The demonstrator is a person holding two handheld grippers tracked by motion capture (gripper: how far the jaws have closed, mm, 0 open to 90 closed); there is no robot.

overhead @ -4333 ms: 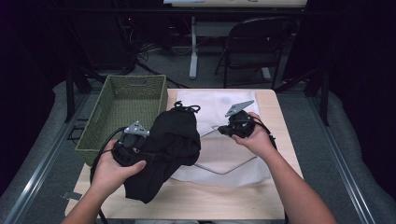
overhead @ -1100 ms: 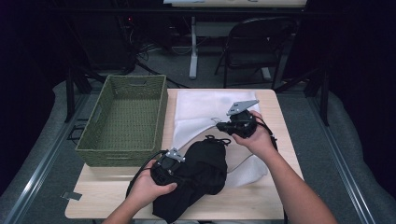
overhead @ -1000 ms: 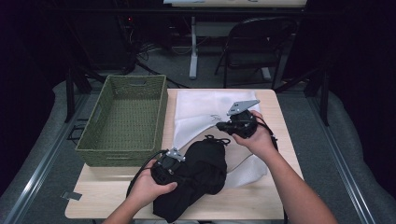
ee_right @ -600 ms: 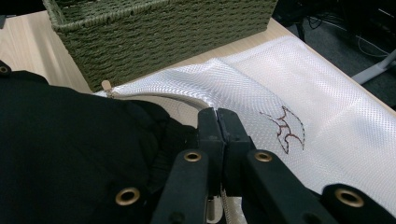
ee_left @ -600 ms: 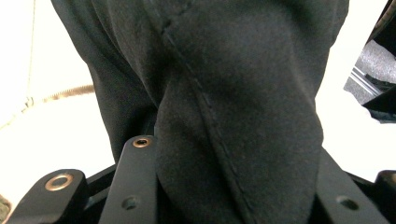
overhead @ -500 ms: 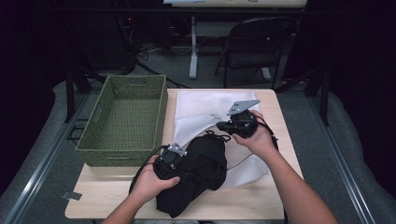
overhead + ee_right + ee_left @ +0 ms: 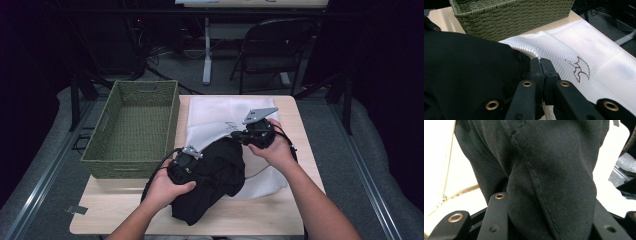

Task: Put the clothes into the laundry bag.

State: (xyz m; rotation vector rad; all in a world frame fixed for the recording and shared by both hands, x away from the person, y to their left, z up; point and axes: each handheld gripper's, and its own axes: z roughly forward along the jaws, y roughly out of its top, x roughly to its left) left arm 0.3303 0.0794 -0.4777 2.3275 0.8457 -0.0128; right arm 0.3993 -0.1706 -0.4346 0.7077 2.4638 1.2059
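Observation:
A black garment [image 7: 216, 181] lies bunched on the near half of a white mesh bag [image 7: 216, 114] on the wooden table. My left gripper [image 7: 199, 166] is shut on a thick fold of the garment [image 7: 549, 170], which bulges up between its jaws. My right gripper [image 7: 240, 136] sits at the garment's far right edge. In the right gripper view its jaws [image 7: 540, 63] are pressed together on the bag's rim, with the black garment [image 7: 466, 67] just left of them. The mesh bag [image 7: 579, 45] bears a small red emblem.
A green woven basket [image 7: 135, 161] stands at the table's left, its wall [image 7: 511, 15] close behind the bag. A black folding chair [image 7: 272, 45] and a white desk leg [image 7: 206, 55] stand beyond the table's far edge. Cables lie on the floor.
My left gripper has carried the black garment a little away from the person, toward the bag's rim. The right gripper has held still on the bag.

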